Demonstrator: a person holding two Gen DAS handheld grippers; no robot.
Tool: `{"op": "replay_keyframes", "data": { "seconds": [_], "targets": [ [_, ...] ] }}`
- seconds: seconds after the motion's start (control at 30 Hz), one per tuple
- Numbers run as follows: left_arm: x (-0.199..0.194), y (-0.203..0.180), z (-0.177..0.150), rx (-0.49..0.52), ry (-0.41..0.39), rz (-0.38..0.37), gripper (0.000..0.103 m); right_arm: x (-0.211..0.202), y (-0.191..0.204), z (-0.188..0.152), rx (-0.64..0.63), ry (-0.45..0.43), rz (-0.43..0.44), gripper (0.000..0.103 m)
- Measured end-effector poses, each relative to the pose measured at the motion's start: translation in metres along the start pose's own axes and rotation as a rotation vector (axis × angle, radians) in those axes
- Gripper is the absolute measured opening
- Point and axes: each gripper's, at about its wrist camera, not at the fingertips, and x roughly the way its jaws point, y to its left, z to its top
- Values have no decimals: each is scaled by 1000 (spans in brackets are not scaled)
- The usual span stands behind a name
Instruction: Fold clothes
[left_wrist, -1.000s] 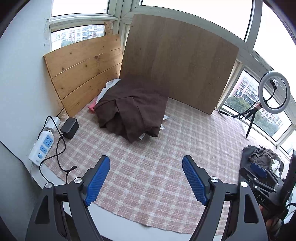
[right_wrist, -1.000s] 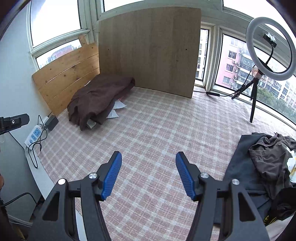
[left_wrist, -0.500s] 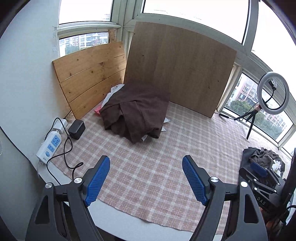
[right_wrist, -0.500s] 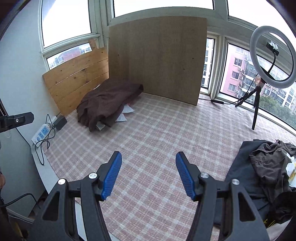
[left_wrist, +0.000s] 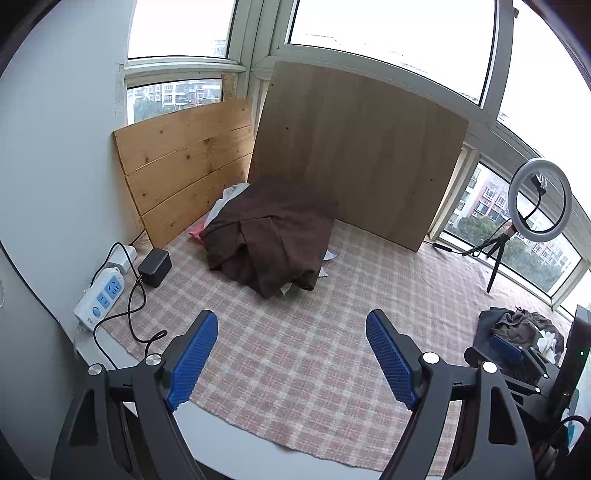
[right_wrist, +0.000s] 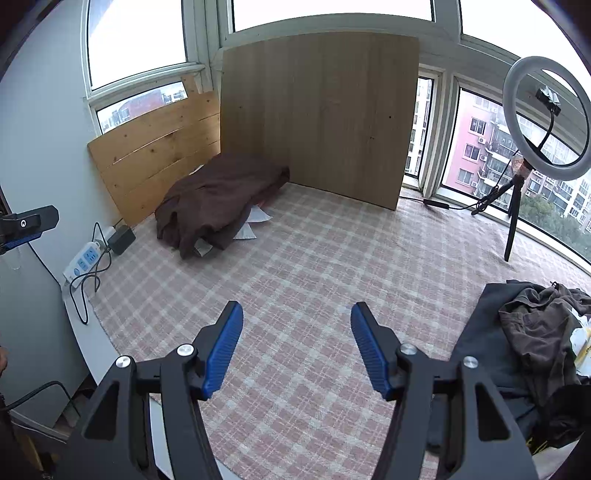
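Observation:
A folded brown garment (left_wrist: 273, 236) lies on other clothes and papers at the far left of the plaid cloth (left_wrist: 314, 350), against the wooden boards. In the right wrist view the same brown garment (right_wrist: 218, 199) lies far ahead on the left. A heap of dark unfolded clothes (right_wrist: 532, 332) sits at the right edge, close beside my right gripper (right_wrist: 296, 310). That gripper hangs open over bare plaid cloth (right_wrist: 332, 258). My left gripper (left_wrist: 291, 319) hovers above the cloth's near edge, its jaws opening with nothing between them.
A white power strip (left_wrist: 99, 299) and a black adapter (left_wrist: 155, 262) with trailing cables lie at the left edge. Two wooden boards (left_wrist: 354, 155) lean against the windows behind. A ring light on a tripod (right_wrist: 545, 118) stands at the back right.
The left gripper has drawn back and up a little, so the brown garment sits lower in its view. Neither gripper has taken hold of anything.

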Motion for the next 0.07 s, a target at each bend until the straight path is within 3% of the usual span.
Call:
{"op": "replay_keyframes", "data": {
  "seconds": [0.07],
  "targets": [
    [-1, 0, 0, 3, -13, 9, 82, 1, 1, 0, 0, 0, -5, 60]
  ]
}}
